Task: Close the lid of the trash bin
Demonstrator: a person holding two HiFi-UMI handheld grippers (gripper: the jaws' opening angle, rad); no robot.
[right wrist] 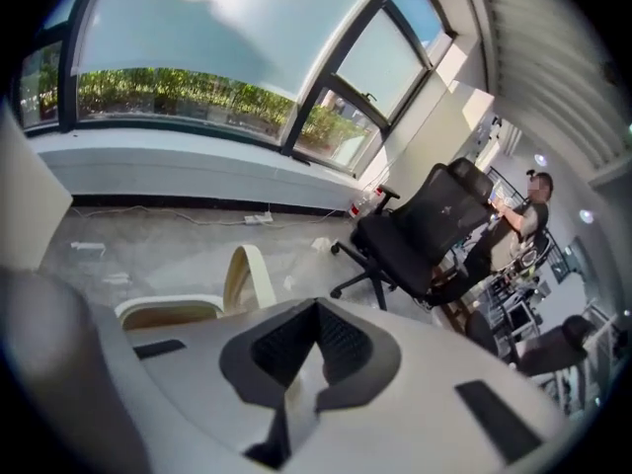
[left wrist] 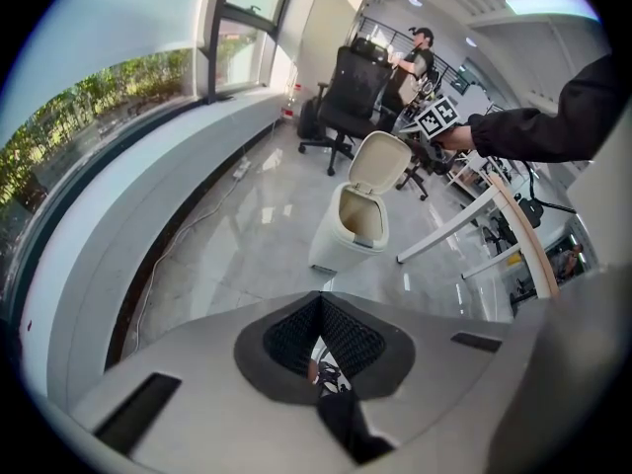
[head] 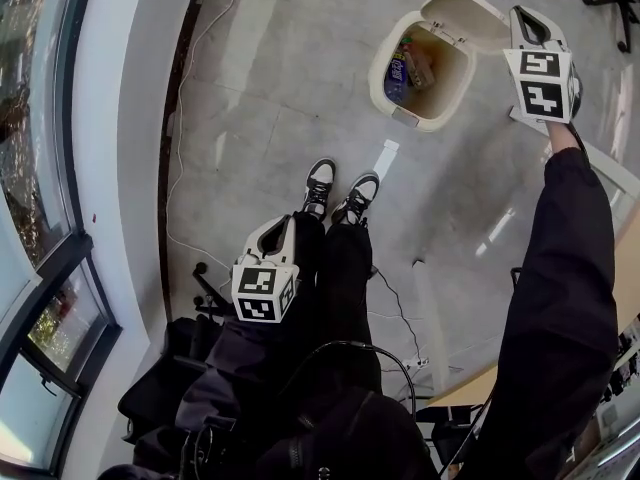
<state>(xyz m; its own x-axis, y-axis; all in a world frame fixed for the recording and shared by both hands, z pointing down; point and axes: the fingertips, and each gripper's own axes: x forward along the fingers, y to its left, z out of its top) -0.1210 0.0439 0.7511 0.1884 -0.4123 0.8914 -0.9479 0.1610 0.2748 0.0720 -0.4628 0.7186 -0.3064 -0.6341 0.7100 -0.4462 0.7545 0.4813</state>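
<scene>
A cream trash bin (head: pixel 392 104) stands on the grey floor with its lid (head: pixel 470 10) swung up and open; some rubbish shows inside. My right gripper (head: pixel 527 15) is held out at arm's length beside the raised lid's right edge, jaws shut and empty. From the right gripper view the lid (right wrist: pixel 248 273) stands edge-on just past my right gripper (right wrist: pixel 318 309), with the bin rim (right wrist: pixel 166 310) to its left. My left gripper (head: pixel 283 224) hangs low near my legs, shut on nothing. In the left gripper view the bin (left wrist: pixel 348 227) and lid (left wrist: pixel 381 160) lie well beyond my left gripper (left wrist: pixel 321 299).
A curved window wall (head: pixel 60 198) runs along the left, with cables (head: pixel 196 253) on the floor beside it. A black office chair (right wrist: pixel 427 227) stands behind the bin, and a person (left wrist: pixel 416 53) sits at a desk farther back. A white table leg (left wrist: pixel 456 225) slants right of the bin.
</scene>
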